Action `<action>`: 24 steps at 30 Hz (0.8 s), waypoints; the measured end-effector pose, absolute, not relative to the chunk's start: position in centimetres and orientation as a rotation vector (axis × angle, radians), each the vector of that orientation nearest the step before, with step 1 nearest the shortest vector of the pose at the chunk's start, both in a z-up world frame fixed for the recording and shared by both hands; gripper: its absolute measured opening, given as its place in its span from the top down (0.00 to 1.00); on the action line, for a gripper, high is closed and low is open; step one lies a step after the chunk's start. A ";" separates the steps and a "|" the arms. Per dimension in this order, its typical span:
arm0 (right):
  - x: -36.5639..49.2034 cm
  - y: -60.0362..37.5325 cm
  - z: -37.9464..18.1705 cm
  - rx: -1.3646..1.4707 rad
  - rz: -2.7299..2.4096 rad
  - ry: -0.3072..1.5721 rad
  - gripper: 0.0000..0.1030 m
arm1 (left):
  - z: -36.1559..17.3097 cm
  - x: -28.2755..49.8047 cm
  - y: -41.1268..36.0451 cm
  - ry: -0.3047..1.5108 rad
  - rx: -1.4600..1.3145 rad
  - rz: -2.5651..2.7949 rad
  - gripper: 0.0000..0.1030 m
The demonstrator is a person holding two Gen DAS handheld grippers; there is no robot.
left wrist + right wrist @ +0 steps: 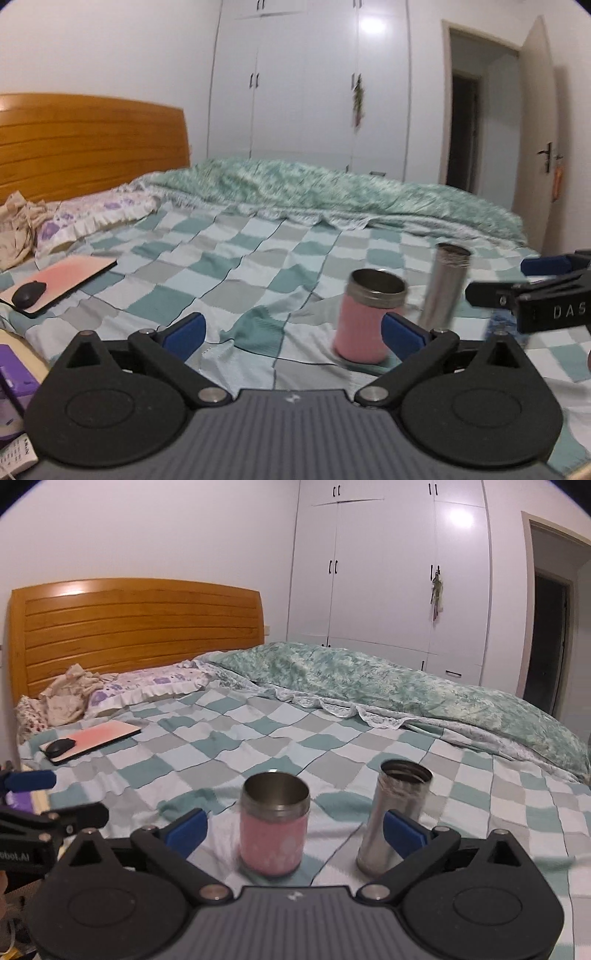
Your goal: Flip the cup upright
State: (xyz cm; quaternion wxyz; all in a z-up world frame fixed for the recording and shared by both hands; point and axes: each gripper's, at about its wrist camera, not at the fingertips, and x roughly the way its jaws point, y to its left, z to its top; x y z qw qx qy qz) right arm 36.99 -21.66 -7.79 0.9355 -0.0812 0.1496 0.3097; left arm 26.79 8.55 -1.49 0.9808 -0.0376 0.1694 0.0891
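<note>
Pink cup (274, 834) upright, edges blurred

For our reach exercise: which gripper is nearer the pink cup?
Right, narrowly. The pink cup stands upright between the open right gripper fingers; the open left gripper has it beside one finger.

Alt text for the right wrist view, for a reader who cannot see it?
A pink cup and a taller steel cup stand upright, mouths up, side by side and apart on a checkered bed, just beyond the open right gripper. The left gripper shows at the left edge.
</note>
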 end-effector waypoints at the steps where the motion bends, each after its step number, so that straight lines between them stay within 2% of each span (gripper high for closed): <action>1: 36.0 -22.3 -7.8 -0.160 0.631 0.304 0.01 | -1.2 25.8 8.1 0.335 -0.070 0.167 0.00; 16: 19.1 -30.9 -7.6 -0.130 0.576 0.214 0.00 | 1.6 11.3 5.1 0.187 -0.048 0.135 0.00; 24: 12.8 -34.1 -8.8 -0.106 0.549 0.214 0.00 | 1.1 7.1 3.7 0.140 -0.006 0.080 0.00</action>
